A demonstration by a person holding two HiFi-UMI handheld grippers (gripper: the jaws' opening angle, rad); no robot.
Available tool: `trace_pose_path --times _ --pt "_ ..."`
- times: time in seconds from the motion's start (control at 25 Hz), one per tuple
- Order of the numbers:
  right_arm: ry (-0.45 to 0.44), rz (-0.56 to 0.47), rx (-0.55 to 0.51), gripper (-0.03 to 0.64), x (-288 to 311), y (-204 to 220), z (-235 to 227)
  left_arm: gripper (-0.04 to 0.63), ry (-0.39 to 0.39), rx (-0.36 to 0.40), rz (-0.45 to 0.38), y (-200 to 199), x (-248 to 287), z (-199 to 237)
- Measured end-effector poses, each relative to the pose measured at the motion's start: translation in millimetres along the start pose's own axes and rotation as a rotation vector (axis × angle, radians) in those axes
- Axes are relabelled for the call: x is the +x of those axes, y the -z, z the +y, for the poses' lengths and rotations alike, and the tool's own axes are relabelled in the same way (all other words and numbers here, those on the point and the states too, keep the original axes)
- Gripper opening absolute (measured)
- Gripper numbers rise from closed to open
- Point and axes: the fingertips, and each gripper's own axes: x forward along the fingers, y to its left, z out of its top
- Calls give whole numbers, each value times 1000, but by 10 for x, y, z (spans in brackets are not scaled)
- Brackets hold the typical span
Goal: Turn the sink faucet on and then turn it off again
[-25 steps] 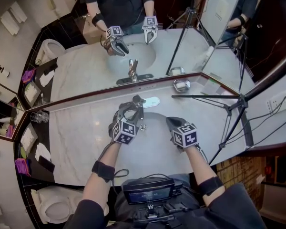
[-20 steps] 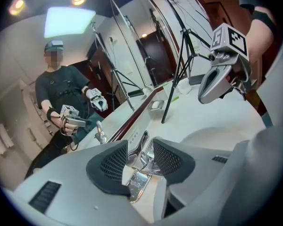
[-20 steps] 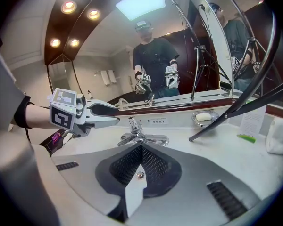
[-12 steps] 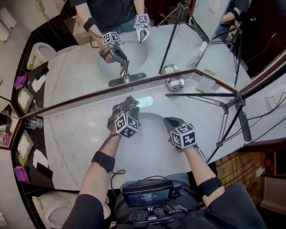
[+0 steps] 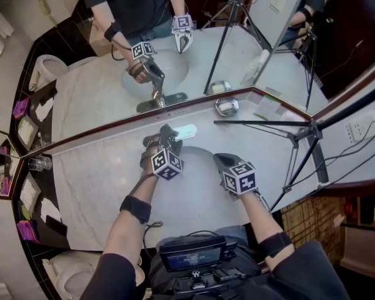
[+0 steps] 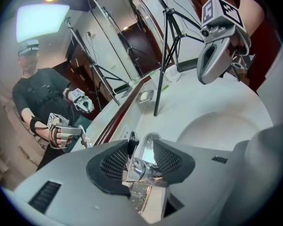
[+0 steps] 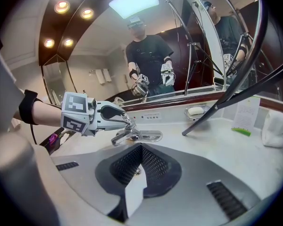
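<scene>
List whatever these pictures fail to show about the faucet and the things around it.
Water flow: in the right gripper view, the right gripper blocks the space beneath the spout, so no stream can be confirmed or ruled out.
Position of the faucet handle: in the head view, the left gripper and its marker cube cover it.
Print on the card: too small to read in the right gripper view.

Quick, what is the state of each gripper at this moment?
The left gripper is closed on the faucet handle.
The right gripper is closed and holds nothing.
</scene>
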Motion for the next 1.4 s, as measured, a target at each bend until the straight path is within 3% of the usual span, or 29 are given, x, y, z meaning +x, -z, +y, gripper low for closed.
trace_pose_path --times 0.48,0.64,0.68,0.8,1.2,1.4 --pt "-21 16 0 26 112 42 90 141 -22 17 -10 9 12 -44" --pt "-19 16 -4 26 111 22 113 141 42 81 3 0 46 -298" --pt "-19 16 -5 26 113 15 123 114 51 89 8 11 60 -381" --pt "-19 10 -8 26 114 -6 124 132 35 58 9 31 81 -427" --pt "-17 6 -4 26 95 -8 96 127 42 115 23 29 84 -423" --pt "-20 3 -6 26 81 -16 98 127 53 102 35 21 81 -402"
